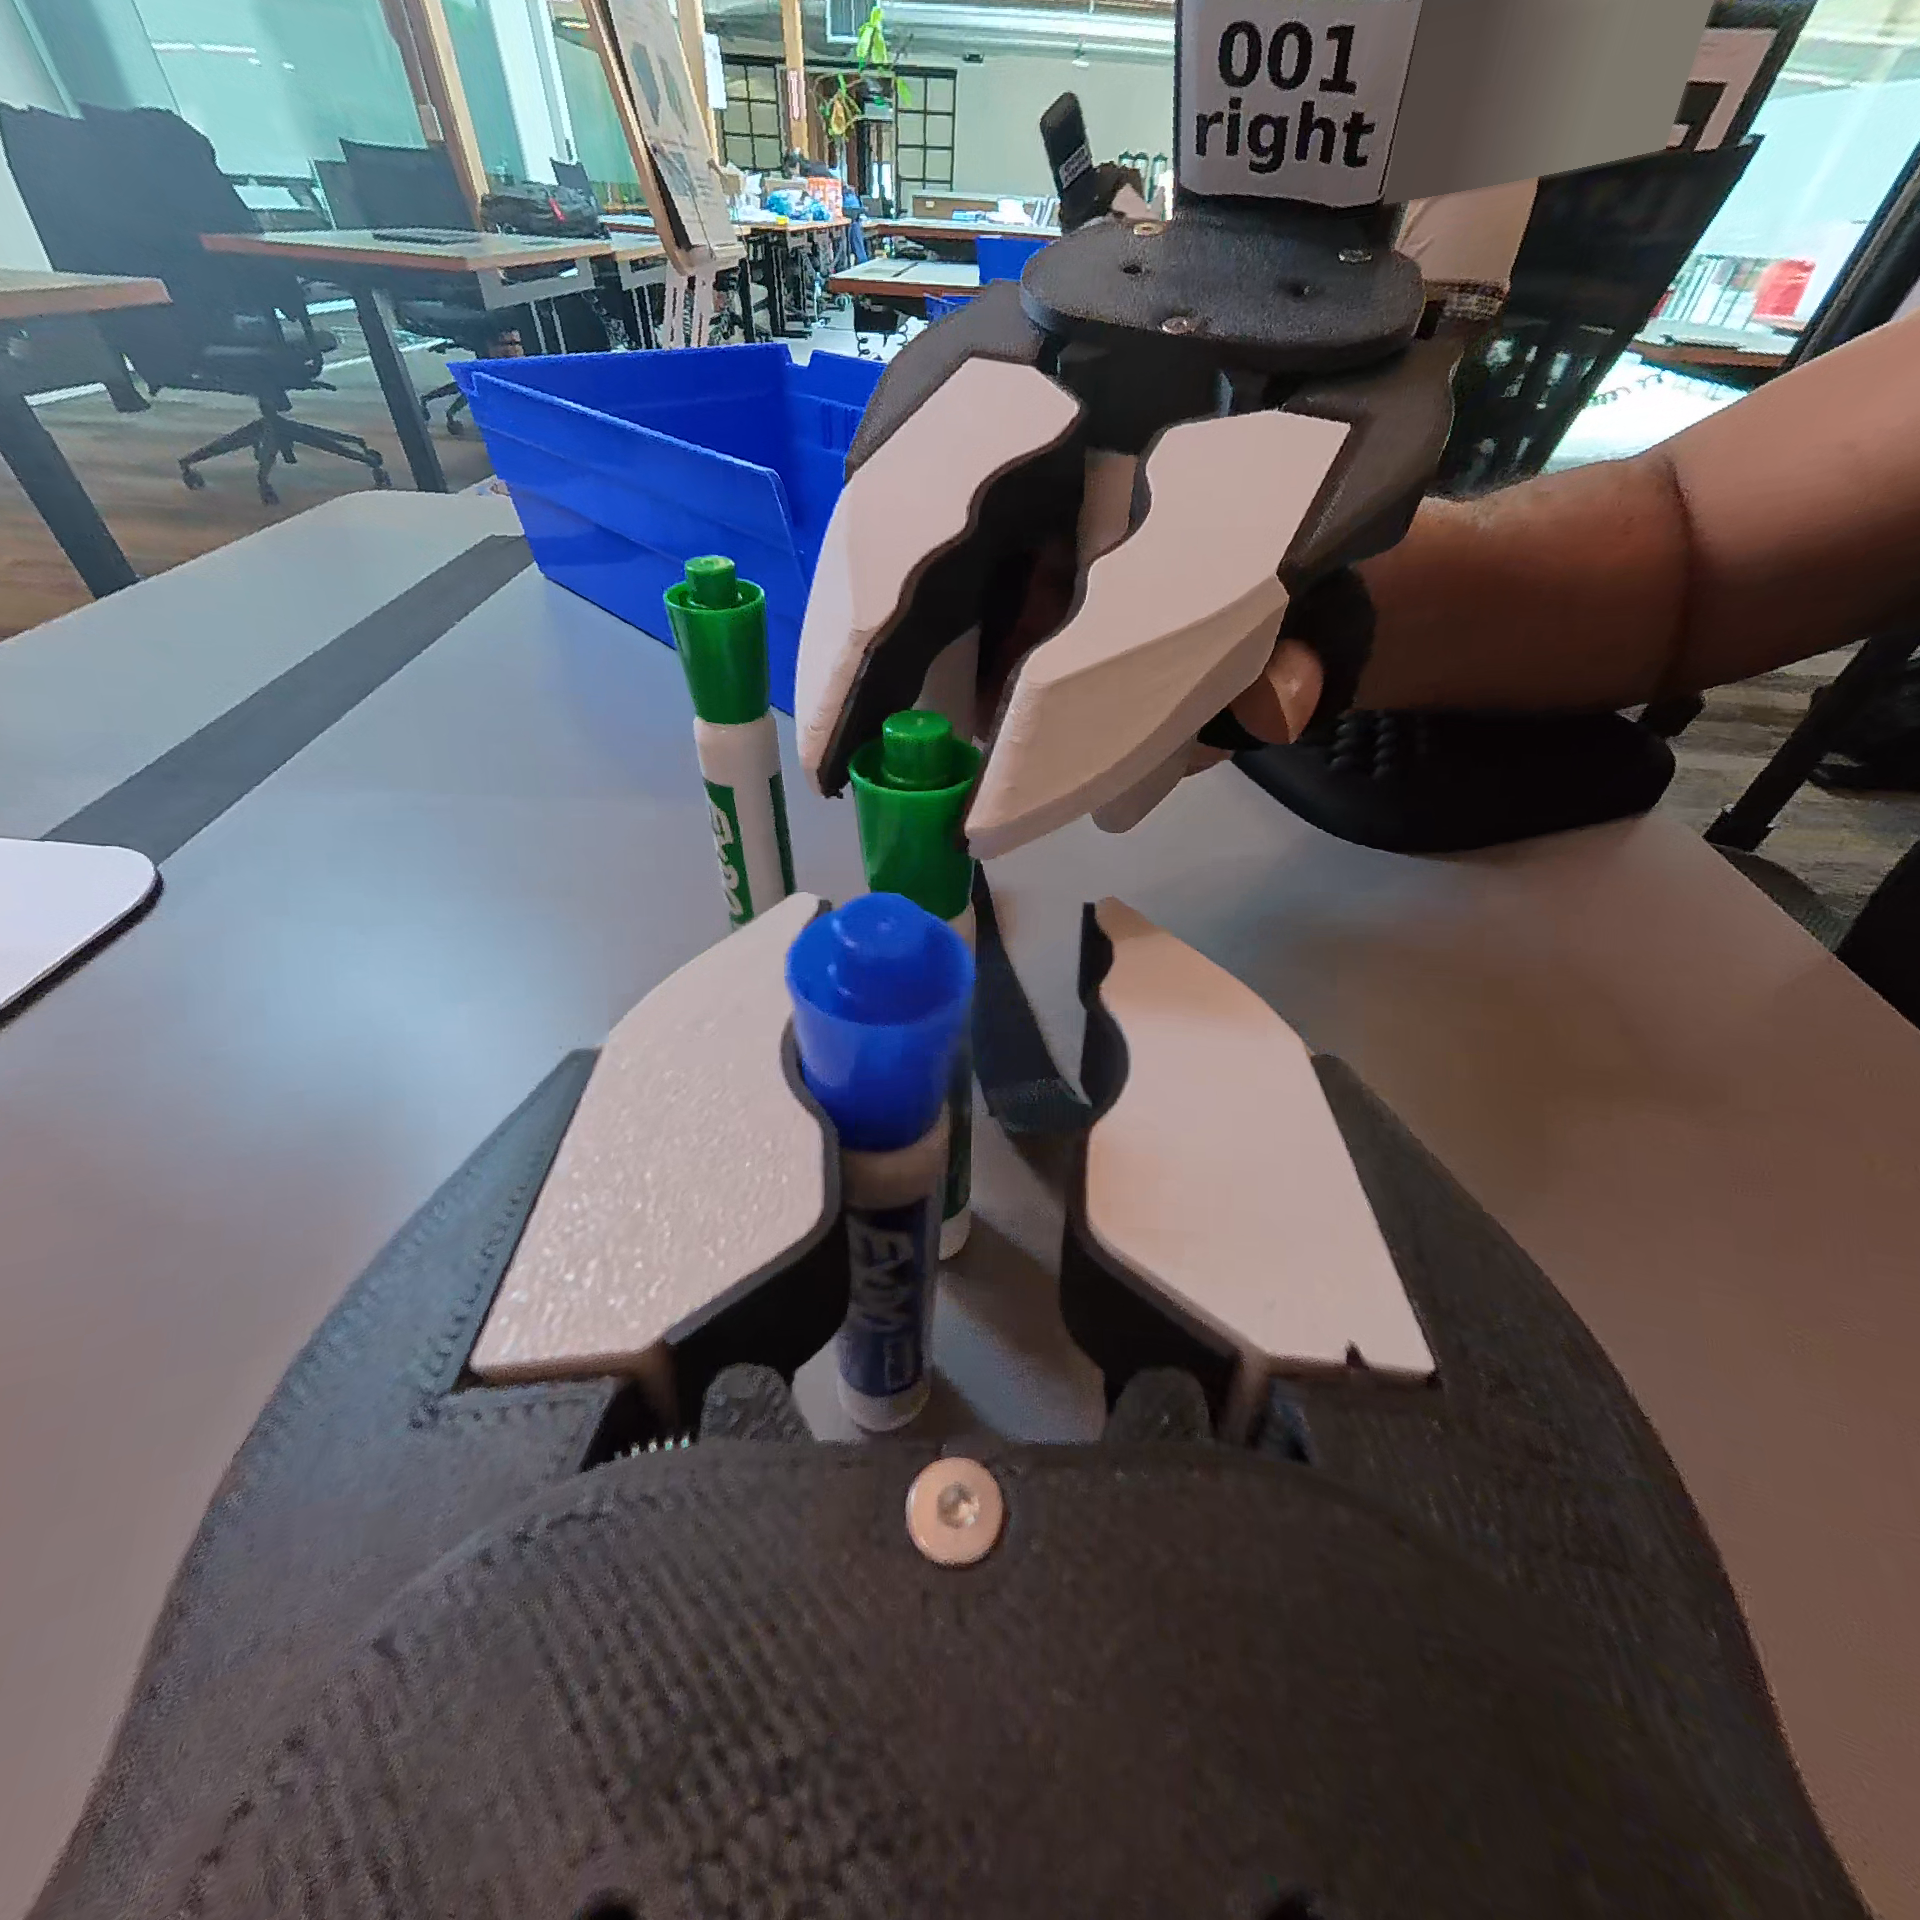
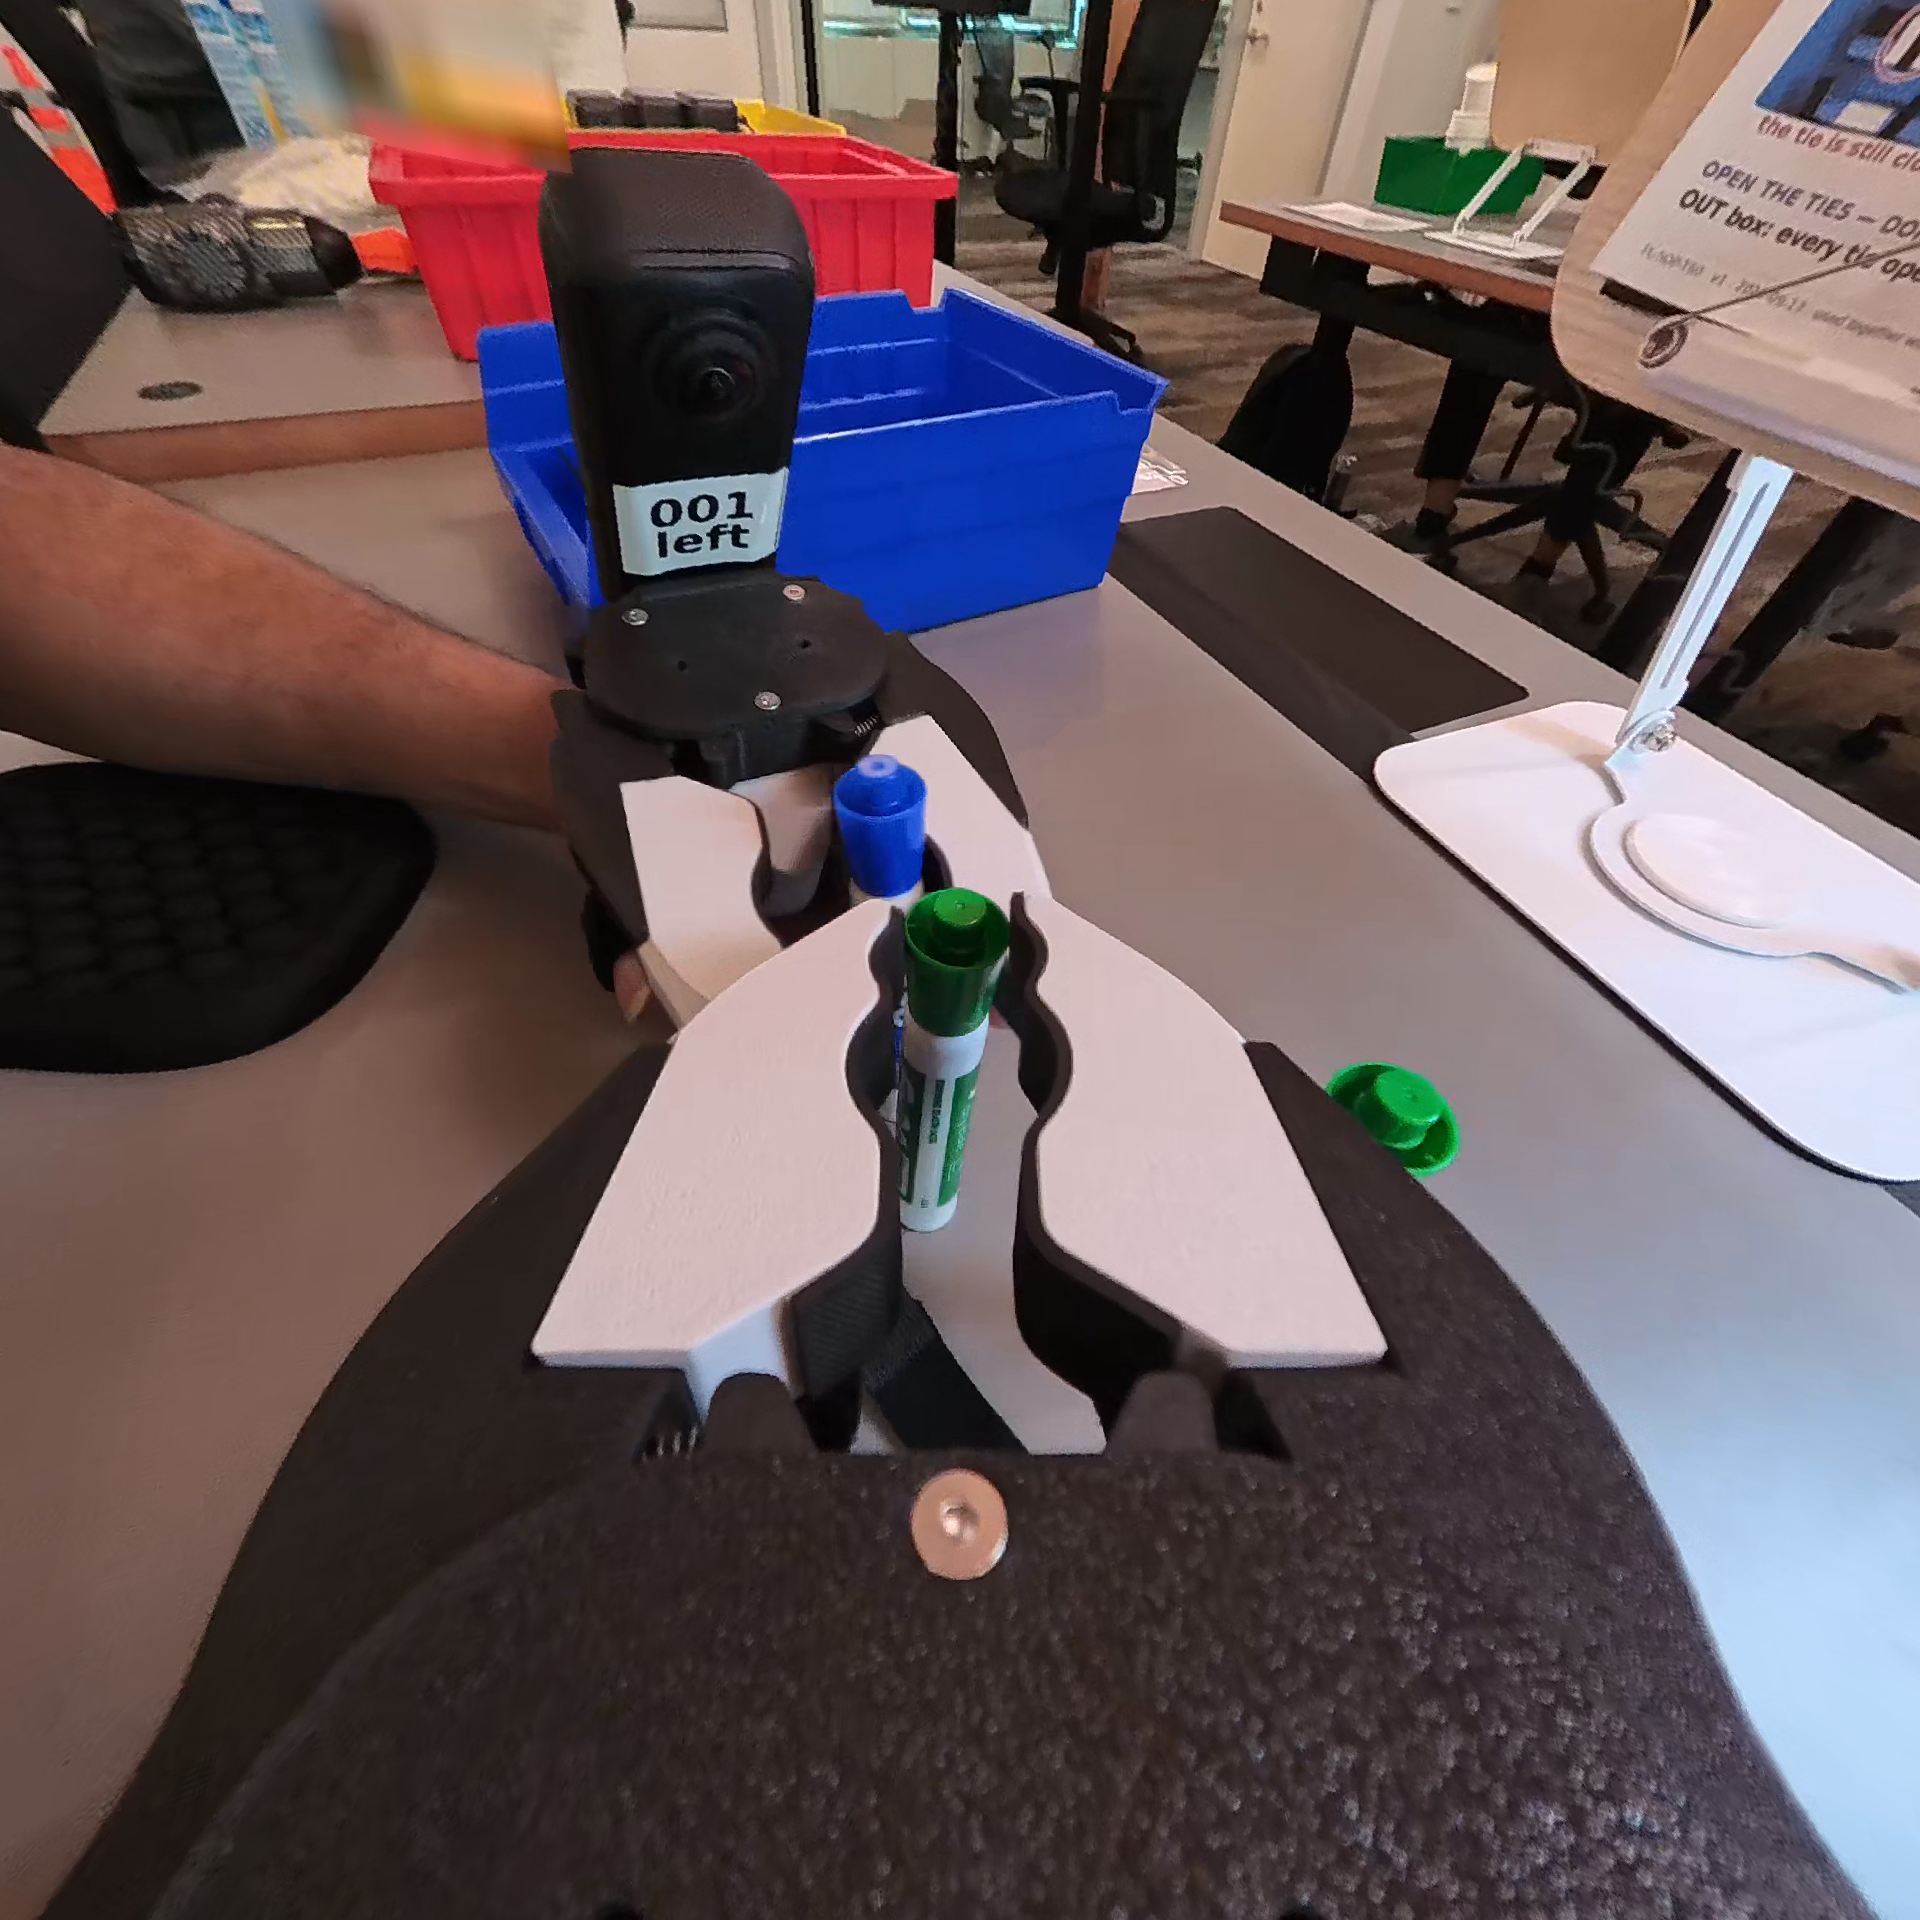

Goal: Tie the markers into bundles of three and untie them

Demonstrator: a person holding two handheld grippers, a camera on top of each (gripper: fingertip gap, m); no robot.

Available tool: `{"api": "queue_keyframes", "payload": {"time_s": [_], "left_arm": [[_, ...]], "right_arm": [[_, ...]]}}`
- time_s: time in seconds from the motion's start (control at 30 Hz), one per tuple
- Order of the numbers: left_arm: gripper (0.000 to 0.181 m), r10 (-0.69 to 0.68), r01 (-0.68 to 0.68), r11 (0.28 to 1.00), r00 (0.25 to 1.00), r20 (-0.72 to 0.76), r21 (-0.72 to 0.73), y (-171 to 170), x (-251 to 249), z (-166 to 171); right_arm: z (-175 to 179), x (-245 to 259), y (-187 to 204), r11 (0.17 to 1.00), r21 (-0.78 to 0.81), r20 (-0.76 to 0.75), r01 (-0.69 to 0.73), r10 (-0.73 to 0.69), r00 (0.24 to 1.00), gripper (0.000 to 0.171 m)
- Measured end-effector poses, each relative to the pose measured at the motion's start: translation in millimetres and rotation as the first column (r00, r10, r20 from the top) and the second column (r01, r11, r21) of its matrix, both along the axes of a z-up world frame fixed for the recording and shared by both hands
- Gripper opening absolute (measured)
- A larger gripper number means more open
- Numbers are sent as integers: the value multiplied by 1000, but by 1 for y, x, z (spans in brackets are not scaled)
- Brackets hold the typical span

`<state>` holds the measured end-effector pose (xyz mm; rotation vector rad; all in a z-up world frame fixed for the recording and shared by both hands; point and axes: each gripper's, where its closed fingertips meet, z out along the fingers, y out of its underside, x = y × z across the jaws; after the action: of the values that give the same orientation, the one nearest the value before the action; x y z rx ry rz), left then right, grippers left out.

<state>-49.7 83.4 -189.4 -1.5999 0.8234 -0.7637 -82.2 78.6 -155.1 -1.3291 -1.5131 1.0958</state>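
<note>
Left gripper (image 1: 940, 997): fingers parted, blue marker (image 1: 878, 1101) standing upright between them, against the left finger; gap to the right finger, so no clamp. Right gripper (image 2: 951, 997): fingers narrow around an upright green marker (image 2: 940, 1049), a sliver of gap each side as far as it shows; looks a loose bracket, not a firm grip. In the left view the same green marker sits under the right gripper's tips, just behind the blue one.

A dark strap (image 1: 1023, 1049) lies on the table (image 1: 364, 935) by the two markers, not wrapped round anything visible. Second green marker (image 1: 732, 748) stands apart, left of the pair.

Progress judgement: three markers up and loose, no bundle. Either gathering before a tie or just untied; cannot tell which.

Blue bin (image 2: 966, 457) behind, red bin (image 2: 727, 218) farther back. White stand (image 2: 1662, 894) at right holds a printed sheet. Markers carry brand printing, grippers carry ID stickers; wording not given.
</note>
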Motion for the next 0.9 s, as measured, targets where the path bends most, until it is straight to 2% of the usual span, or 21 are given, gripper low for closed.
{"api": "queue_keyframes", "payload": {"time_s": [0.13, 0.23, 0.33, 0.4, 0.47, 0.57, 0.6, 0.67, 0.73, 0.8, 0.9], "left_arm": [[68, 25, -25, 1000, 1000, -1, -4, -1, -6, 1], [76, 56, -56, 998, 998, -1, 40, -6, -17, 12], [81, 129, -128, 988, 992, -11, 86, -18, -33, 28], [80, 209, -203, 971, 977, -37, 129, -31, -45, 39], [73, 283, -271, 948, 958, -52, 169, -44, -56, 47], [62, 374, -358, 914, 925, -59, 190, -60, -70, 50], [58, 399, -383, 904, 916, -52, 189, -65, -74, 51], [51, 440, -424, 884, 897, -43, 197, -73, -81, 51], [44, 455, -440, 874, 890, -31, 207, -80, -85, 51], [41, 455, -442, 878, 890, -31, 185, -85, -86, 50], [41, 403, -400, 909, 915, -7, 119, -91, -76, 47]], "right_arm": [[0, 2, 1, 1000, -5, -14, 2, -2, 1000, 19], [2, 5, 2, 1000, 2, -15, 2, -2, 1000, 35], [30, 10, 1, 996, 88, -25, -4, 6, 1000, 40], [38, 5, -10, 989, 142, 98, -49, 35, 995, 42], [29, -9, -21, 974, 190, 249, -120, 70, 966, 49], [2, -28, -18, 952, 244, 440, -184, 60, 896, 47], [-5, -31, -19, 950, 238, 480, -204, 68, 875, 41], [-13, -38, -20, 937, 269, 506, -222, 58, 860, 21], [-4, -40, -26, 932, 271, 481, -240, 85, 873, 20], [17, -33, -44, 943, 173, 431, -284, 186, 883, 20], [16, -7, -68, 921, 97, 482, -377, 288, 828, 20]]}}
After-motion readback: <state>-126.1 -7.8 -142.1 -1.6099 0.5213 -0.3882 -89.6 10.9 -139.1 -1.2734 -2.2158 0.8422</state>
